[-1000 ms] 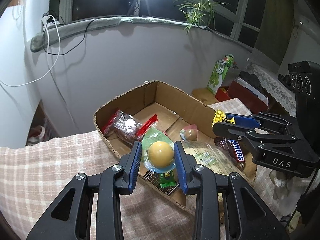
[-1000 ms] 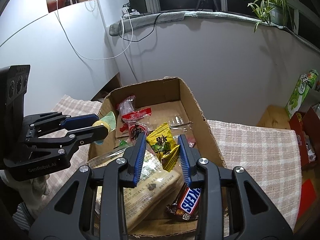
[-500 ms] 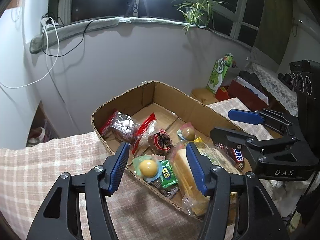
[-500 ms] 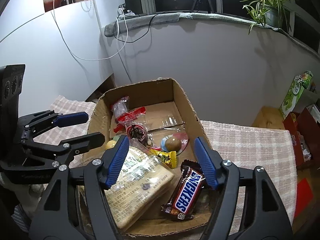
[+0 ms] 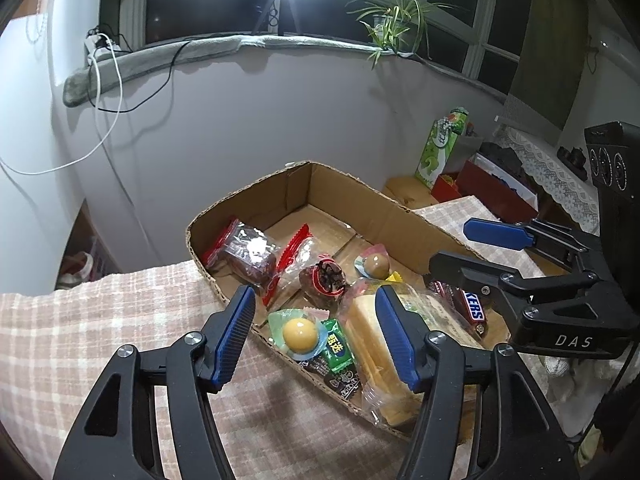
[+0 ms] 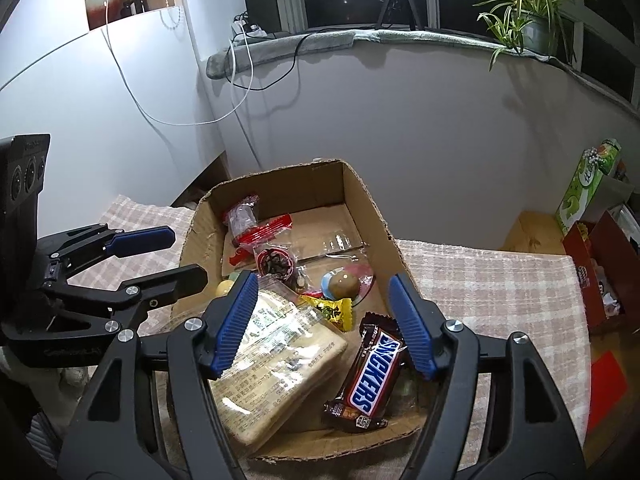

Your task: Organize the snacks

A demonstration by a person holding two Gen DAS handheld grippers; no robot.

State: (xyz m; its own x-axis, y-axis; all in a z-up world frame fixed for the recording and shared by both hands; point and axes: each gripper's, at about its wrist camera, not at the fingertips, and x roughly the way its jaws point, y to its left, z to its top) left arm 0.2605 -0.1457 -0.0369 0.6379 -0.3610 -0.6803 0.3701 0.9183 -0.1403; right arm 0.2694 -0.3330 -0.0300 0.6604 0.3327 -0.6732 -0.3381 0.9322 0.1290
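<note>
Cardboard forms the open box (image 5: pixel 376 196) that holds every snack; it rests on a checked cloth (image 5: pixel 80 320) below both tools. My left gripper (image 5: pixel 314 334) stands spread, its pads clamping nothing. Directly beneath the gap between its fingers lies a yellow ball-shaped sweet (image 5: pixel 299 334) in a clear blue-edged wrapper, next to a small green packet (image 5: pixel 338 346). Under its right finger lies a clear-wrapped loaf of sliced bread (image 5: pixel 380 344). Ahead of this tool are two red-ended clear packets (image 5: pixel 248 254) and a dark round sweet (image 5: pixel 326 278). My right gripper (image 6: pixel 322 322) is likewise spread and empty. Below its right finger lies a brown Snickers bar (image 6: pixel 370 372), label up; the bread sits below its left finger. Just ahead of it are a yellow sachet (image 6: pixel 334 312) and a brown ball sweet (image 6: pixel 344 284).
</note>
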